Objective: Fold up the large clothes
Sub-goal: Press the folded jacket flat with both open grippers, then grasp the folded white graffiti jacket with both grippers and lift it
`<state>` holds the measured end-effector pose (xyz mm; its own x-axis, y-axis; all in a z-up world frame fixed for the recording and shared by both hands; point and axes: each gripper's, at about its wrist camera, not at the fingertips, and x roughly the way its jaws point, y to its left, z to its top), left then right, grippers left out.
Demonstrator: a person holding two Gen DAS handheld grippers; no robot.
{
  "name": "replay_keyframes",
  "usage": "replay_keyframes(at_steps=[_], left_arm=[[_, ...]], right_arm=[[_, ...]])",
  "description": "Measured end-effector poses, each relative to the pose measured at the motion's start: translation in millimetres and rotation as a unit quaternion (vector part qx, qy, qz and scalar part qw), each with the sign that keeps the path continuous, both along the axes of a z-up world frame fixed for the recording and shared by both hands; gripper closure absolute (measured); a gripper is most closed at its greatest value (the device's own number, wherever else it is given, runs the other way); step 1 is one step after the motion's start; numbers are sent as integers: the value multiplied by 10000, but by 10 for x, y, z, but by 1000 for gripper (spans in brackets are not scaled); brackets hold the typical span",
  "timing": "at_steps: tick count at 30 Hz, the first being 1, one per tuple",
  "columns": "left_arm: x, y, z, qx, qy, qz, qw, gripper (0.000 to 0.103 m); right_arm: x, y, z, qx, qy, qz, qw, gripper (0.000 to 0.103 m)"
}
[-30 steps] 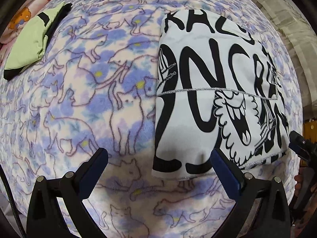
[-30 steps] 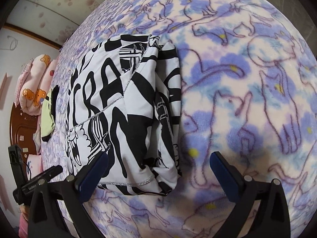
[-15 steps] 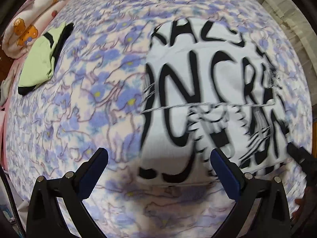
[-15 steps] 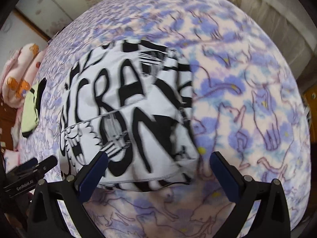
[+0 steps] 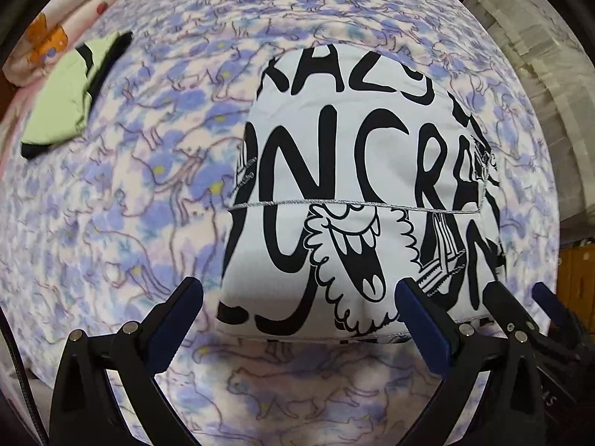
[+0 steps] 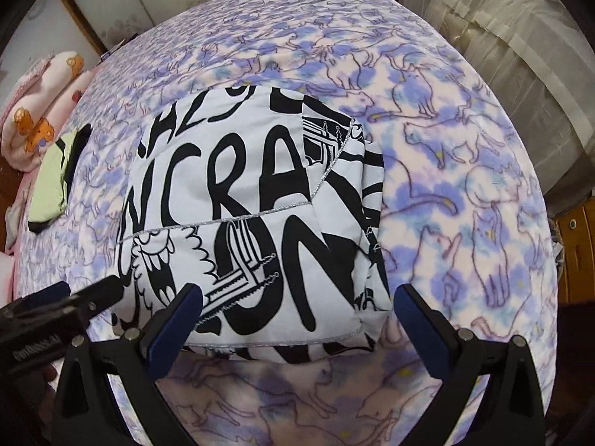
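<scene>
While both hand-held grippers hover over the near edge of a bed, a folded white garment (image 5: 357,193) printed with bold black lettering and a cartoon mouth lies flat on the cat-patterned fleece blanket (image 5: 141,193) that covers it. The garment forms a compact rectangle close to the blanket's near edge, with a silver-stitched hem running across its middle. The left gripper (image 5: 299,319) has its blue-padded fingers spread wide and holds nothing; its pads sit just above the garment's near edge, one to each side of the near left part. The right gripper (image 6: 297,319) is likewise spread wide and holds nothing, framing the garment's near right corner, where folded layers are stacked. Each gripper shows at the edge of the other's view. Well apart, toward the blanket's far left edge, lies a folded light green and black garment (image 5: 63,100), and beyond it a pink pillow with orange bears (image 6: 41,111).
</scene>
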<state>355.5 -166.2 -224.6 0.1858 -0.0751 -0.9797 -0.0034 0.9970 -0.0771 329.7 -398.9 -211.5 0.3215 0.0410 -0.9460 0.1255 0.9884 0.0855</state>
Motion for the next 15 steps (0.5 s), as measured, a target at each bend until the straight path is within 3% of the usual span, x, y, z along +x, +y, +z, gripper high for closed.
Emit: replay_keyframes(at_steps=[7,11,15], left_arm=[[186,296,-304,-386,417,35,9984,1],[337,442,-560,-431,810,-14,9958,1],[458,554,-787,-774,1120,-24,9907,1]], right_arm=[[94,-402,-346,986,426,-23,9942,0],[172,-728,-670,1794,787,-188,9804,0],[256,-886,-934,2301,1018,-93,9678,0]])
